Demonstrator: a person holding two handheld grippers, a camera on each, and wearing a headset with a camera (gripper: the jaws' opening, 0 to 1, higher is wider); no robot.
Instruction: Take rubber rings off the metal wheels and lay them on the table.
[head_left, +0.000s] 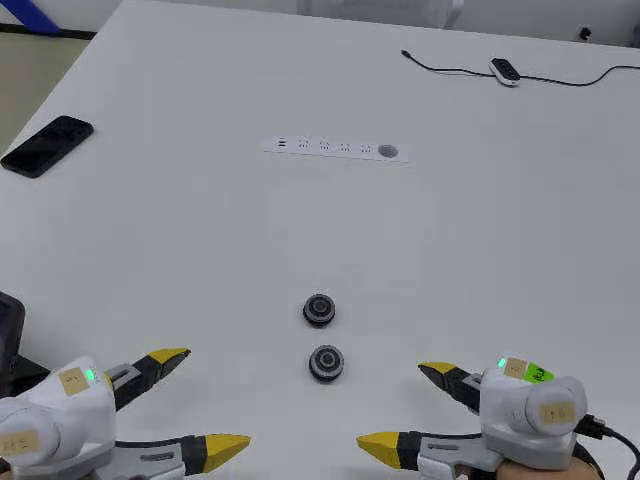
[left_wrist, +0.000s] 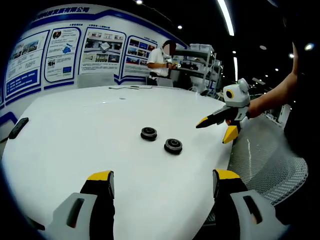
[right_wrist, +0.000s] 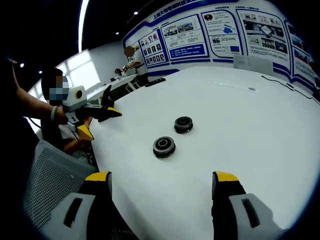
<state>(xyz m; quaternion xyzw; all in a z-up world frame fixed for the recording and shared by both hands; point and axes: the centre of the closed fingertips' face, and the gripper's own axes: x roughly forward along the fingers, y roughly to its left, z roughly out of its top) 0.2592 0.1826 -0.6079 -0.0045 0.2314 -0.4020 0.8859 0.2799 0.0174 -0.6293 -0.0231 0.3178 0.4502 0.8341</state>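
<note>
left gripper and right gripper both spread wide, holding nothing, hovering at the near edge of the desk. near wheel and far wheel sit between them, slightly ahead, not touching. power strip further back.

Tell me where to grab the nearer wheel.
I'd grip the nearer wheel across its black outer rim, coming down from above. It lies flat on the table, hub facing up, so opposite sides of the rim are free for the jaws.
</note>
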